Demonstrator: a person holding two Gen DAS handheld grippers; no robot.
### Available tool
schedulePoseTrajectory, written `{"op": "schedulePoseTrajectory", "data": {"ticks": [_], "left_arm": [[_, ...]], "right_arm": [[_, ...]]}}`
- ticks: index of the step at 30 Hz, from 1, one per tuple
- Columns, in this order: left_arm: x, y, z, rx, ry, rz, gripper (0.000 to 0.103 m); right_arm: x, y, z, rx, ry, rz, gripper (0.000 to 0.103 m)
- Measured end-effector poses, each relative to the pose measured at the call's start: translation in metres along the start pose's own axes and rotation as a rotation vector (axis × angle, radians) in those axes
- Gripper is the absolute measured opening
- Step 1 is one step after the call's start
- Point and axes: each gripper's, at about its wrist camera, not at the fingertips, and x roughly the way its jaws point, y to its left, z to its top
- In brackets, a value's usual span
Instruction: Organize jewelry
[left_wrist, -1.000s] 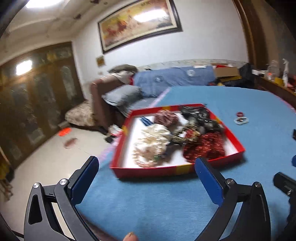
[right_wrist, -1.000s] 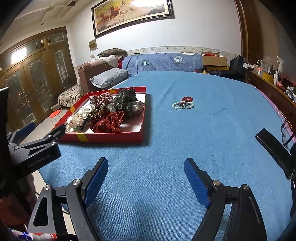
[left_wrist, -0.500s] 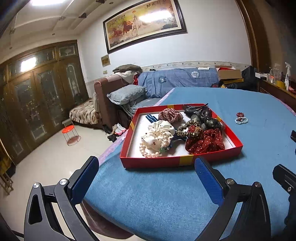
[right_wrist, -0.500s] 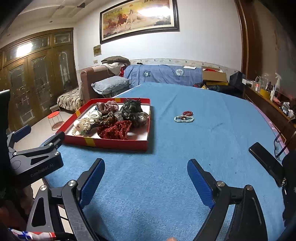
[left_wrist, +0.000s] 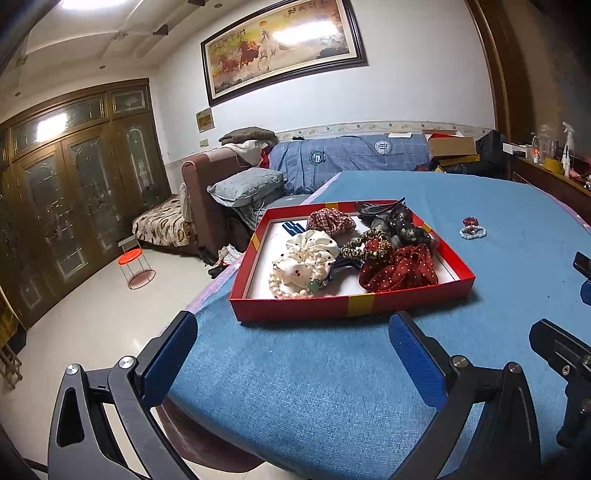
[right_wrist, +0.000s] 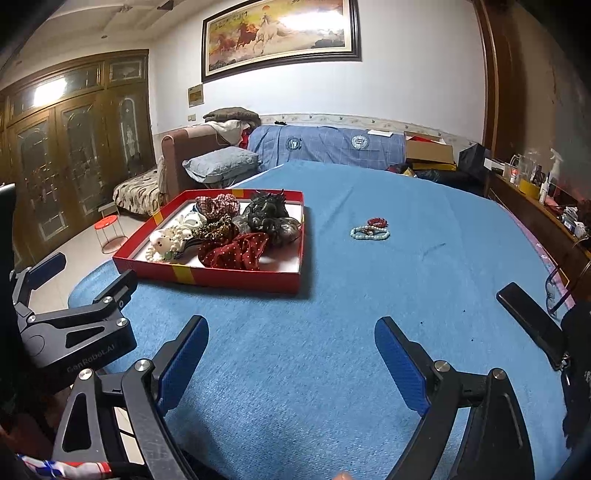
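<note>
A red shallow box (left_wrist: 410, 295) (right_wrist: 236, 278) sits on the blue tablecloth, holding scrunchies, a pearl bracelet (left_wrist: 286, 290), a white dotted scrunchie (left_wrist: 312, 251) and a red dotted scrunchie (left_wrist: 402, 271) (right_wrist: 236, 253). Two bead bracelets (left_wrist: 472, 227) (right_wrist: 371, 229), one pale blue and one red, lie loose on the cloth to the right of the box. My left gripper (left_wrist: 293, 347) is open just short of the box's front wall, nothing between its fingers. My right gripper (right_wrist: 291, 349) is open wide over bare cloth, well short of the bracelets. The left gripper (right_wrist: 48, 288) shows at the left of the right wrist view.
A black phone (right_wrist: 532, 325) lies at the table's right edge beside a pair of glasses (right_wrist: 557, 291). The table's left edge (left_wrist: 207, 295) drops to a tiled floor with a small red stool (left_wrist: 135, 267). A sofa and pillows stand beyond the table.
The left wrist view has swung and steadied; the red box now sits nearer the middle. The right gripper's fingers have spread a little wider, and the right gripper has shifted slightly relative to the box and bracelets.
</note>
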Motion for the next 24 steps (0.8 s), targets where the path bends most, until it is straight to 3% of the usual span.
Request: {"op": "schedulePoseTrajectory", "data": {"ticks": [24], "left_arm": [[0.01,0.006,-0.003,-0.032,0.038,-0.021,0.103]], "right_arm": [[0.008,0.001,-0.001,0.002,0.031,-0.003,0.094]]}}
